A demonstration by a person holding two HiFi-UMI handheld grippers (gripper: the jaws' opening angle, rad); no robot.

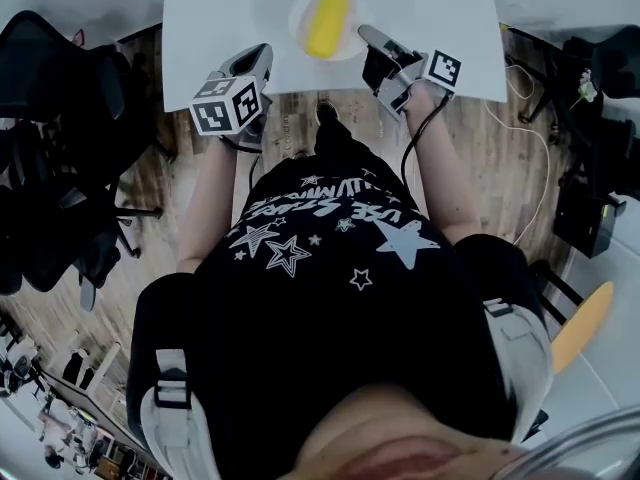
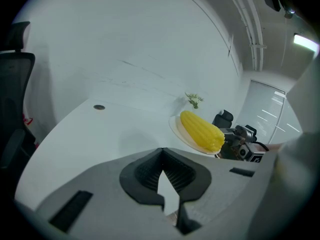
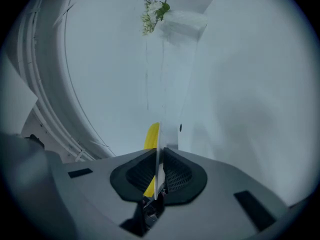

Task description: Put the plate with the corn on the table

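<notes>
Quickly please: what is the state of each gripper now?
Left gripper: closed, nothing between its jaws.
Right gripper: closed on the rim of the plate with the corn.

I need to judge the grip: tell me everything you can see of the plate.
The plate is small, round, white and smooth. A yellow corn cob lies on it. The right gripper is shut on its rim. It is over the white table near its front edge; whether it touches the table is unclear.
</notes>
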